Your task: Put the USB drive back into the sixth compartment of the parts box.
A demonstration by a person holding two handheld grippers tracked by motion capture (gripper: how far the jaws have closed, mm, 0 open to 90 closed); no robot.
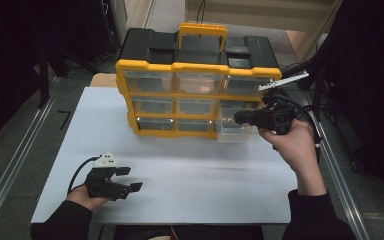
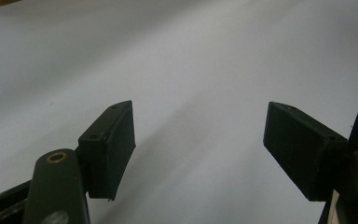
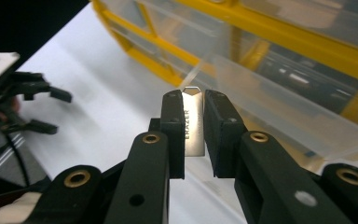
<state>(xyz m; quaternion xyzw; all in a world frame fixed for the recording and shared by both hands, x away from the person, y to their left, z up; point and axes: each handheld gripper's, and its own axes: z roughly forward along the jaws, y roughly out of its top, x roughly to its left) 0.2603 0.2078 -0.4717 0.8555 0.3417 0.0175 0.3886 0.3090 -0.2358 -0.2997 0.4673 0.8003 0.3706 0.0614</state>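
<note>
Upper centre: one yellow-and-black organizer point(image 1: 197, 80), nine clear drawers. Right gripper point(image 3: 194, 135) clamped on one small metal blade point(image 3: 194, 126); left gripper point(image 1: 130, 179) spread wide, lower left.

This looks like a lab or workshop recording bay rather than a home. A plain white table point(image 1: 190, 175) stands on a grey floor between metal rails point(image 1: 10, 155), with dark curtained surroundings and black stands point(image 1: 44, 75) at the sides. On the table sits a yellow-and-black parts organiser point(image 1: 195, 80) with clear drawers, typical workshop storage.
</note>
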